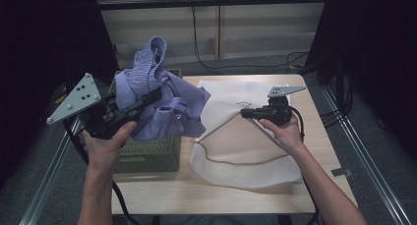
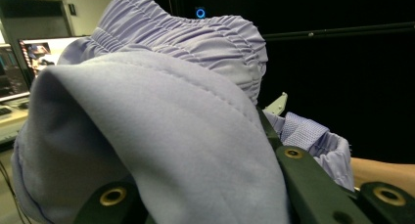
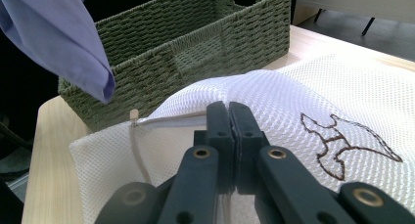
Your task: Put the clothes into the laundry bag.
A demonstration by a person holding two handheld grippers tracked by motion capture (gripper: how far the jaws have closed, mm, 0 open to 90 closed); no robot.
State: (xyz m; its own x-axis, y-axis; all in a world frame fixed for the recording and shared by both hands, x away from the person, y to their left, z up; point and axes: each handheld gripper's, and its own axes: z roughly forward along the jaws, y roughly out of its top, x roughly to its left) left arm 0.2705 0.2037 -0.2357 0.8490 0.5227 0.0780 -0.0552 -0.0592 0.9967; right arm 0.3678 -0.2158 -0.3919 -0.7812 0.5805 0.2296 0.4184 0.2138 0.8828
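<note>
A lilac garment with a gathered waistband hangs bunched above the green woven basket. My left gripper is shut on it, and in the left gripper view the cloth drapes over both jaws and hides their tips. A white mesh laundry bag with a brown embroidered mark lies on the table to the right of the basket. My right gripper is shut on the bag's upper edge by the zipper and holds it raised, its jaws pressed together on the mesh.
The wooden table ends just right of the bag. The basket stands at the table's left edge, beside the bag's opening. A corner of the garment hangs over the basket's near corner. Cables trail from both grippers.
</note>
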